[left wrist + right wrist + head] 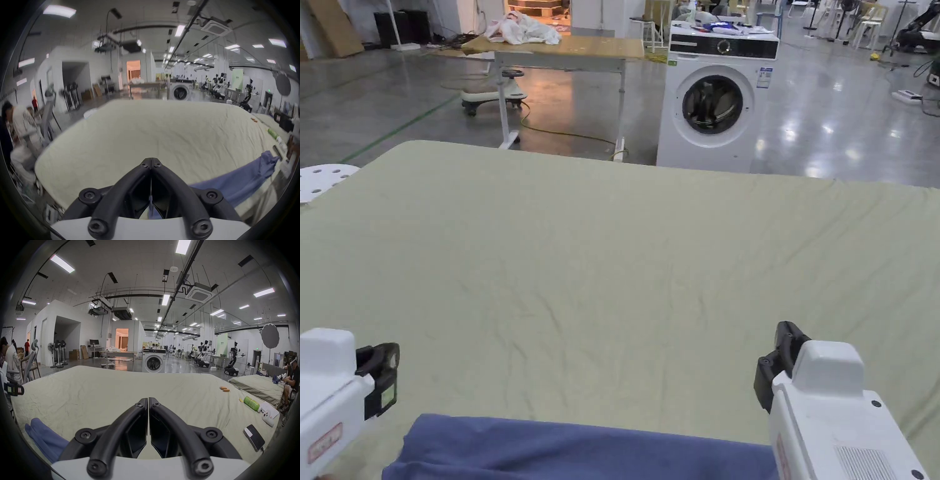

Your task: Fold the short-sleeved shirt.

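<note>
Blue shirt (581, 450) lies bunched along the near edge of the sheet-covered bed (625, 262), stretching between the two grippers. Left gripper (151, 160): jaws pressed together, with a sliver of blue cloth pinched between them near the base. Right gripper (148, 400): jaws closed tip to tip; the shirt (43, 438) lies to its left, and no cloth shows between the jaws. The middle and far part of the bed is bare, wrinkled sheet up to the far edge. Along the right edge lie a green bottle (250, 403), a phone (254, 437) and small batteries (224, 388). Beyond the far edge stands a washing machine (715, 103) on open floor.
</note>
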